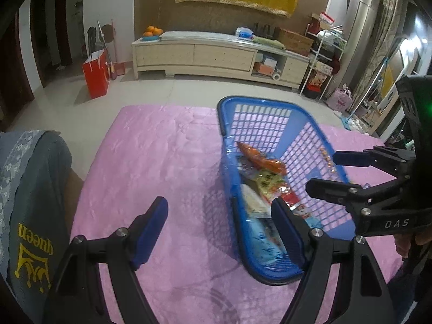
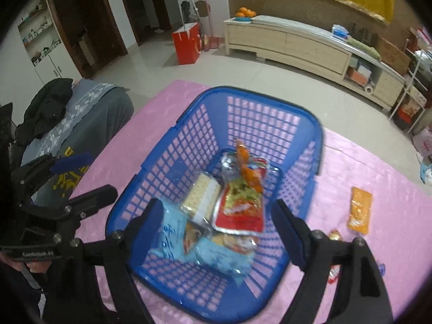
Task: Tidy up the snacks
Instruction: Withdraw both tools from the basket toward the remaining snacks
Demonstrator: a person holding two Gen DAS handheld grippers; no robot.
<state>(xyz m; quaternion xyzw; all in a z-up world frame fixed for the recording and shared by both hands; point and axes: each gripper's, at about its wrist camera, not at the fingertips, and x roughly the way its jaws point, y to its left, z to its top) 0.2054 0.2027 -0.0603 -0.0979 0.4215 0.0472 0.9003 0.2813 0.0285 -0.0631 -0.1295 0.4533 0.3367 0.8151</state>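
Blue slotted basket (image 2: 189,124) on pink cloth (image 1: 151,148), centre of scene. Contents: slim orange packet (image 2: 247,166) on top toward the far end; red-and-yellow pouch (image 2: 239,208) beneath it; cracker pack (image 2: 201,198) to its left; light-blue bag (image 2: 172,240) at the near end.

Outside, right of basket: orange sachet (image 2: 359,210) and small wrapped sweets (image 2: 334,235) on the cloth.

Right gripper (image 2: 221,229): released, jaws wide over the basket, nothing between them.

Left gripper (image 1: 220,229): released, empty, above the cloth left of the basket.
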